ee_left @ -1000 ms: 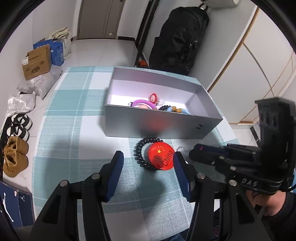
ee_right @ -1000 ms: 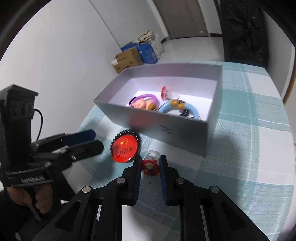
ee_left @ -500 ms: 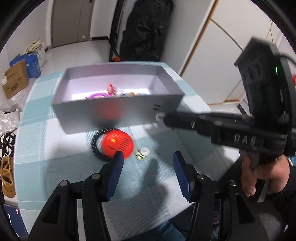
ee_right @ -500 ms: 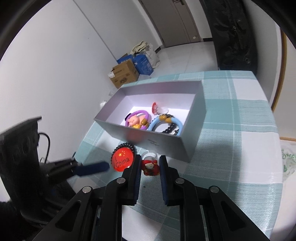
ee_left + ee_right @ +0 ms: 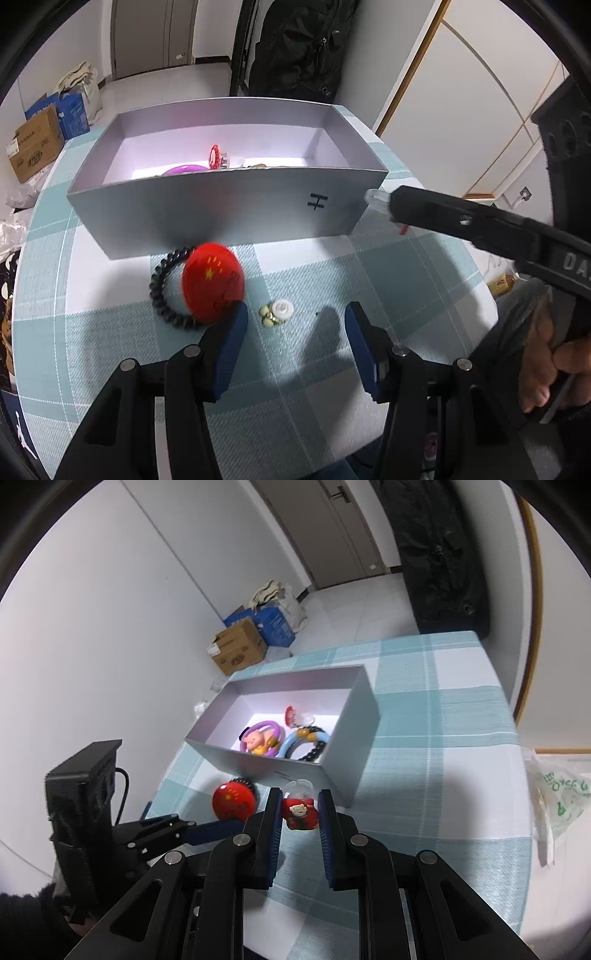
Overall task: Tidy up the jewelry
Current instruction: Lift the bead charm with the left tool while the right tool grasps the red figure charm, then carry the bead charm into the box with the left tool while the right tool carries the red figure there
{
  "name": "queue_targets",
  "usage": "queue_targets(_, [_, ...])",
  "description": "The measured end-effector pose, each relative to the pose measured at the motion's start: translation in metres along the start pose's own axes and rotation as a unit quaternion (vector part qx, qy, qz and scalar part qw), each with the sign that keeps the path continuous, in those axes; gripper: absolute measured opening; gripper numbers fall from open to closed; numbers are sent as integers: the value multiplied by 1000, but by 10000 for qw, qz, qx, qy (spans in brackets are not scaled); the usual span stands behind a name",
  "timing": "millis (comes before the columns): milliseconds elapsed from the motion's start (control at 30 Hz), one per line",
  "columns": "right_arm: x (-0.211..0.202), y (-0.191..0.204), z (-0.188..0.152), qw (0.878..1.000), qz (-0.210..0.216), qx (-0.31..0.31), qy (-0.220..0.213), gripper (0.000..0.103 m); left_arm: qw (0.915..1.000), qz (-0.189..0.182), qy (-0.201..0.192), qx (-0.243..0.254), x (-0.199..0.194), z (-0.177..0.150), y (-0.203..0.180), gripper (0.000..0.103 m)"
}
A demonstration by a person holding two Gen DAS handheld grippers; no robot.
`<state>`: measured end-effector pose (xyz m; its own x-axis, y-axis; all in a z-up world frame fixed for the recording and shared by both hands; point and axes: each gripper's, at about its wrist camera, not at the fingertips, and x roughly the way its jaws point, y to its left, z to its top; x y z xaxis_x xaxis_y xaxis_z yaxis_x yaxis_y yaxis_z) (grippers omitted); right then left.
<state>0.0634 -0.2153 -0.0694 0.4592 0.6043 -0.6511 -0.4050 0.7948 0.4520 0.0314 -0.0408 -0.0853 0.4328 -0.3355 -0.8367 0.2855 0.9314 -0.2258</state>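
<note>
Our right tool [image 5: 300, 814] grips a red figure charm [image 5: 300, 815] just off the grey box [image 5: 343, 771] on the checked desk [image 5: 443, 760], while our left tool [image 5: 293, 334] hangs open and empty above a small white ring [image 5: 282, 308], beside the red badge [image 5: 212, 282].

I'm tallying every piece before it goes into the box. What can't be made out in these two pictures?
- Left wrist view: the grey cardboard box front wall hides most of its contents.
- Left wrist view: the round red flag badge is blurred, lettering unreadable; it covers part of the black beaded bracelet.
- Right wrist view: the right tongs pads cover the sides of the small red figure charm.
</note>
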Motion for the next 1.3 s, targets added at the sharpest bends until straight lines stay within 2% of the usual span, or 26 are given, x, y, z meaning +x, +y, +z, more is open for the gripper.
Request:
queue_targets(267, [-13,-7,1,9998,-12,111,-146,18,9989,461,-39,88,1,1,-2,18])
queue_targets(367, [-14,-6,2,9998,-3,96,-176,18,9983,543,-23,207,-1,-1,-5,13])
queue_targets(567, [-16,-7,2,9997,-6,120,-211,18,9936,894,-7,697,4,-2,-24,10])
queue_targets(733, [-17,-6,0,9997,-59,113,-219,18,9929,864,-71,812,-2,-9,-31,7])
queue_targets(767, [-17,-7,-1,9997,-70,120,-221,18,9941,750,-74,784,-4,-9,-31,6])
queue_targets(1000, [-16,-5,-1,9996,-104,114,-230,18,9968,561,-267,508,-18,-6,-23,6])
queue_targets(1300, [-9,10,4,9996,74,-136,-245,18,9960,339,-826,-61,-51,8,-1,6])
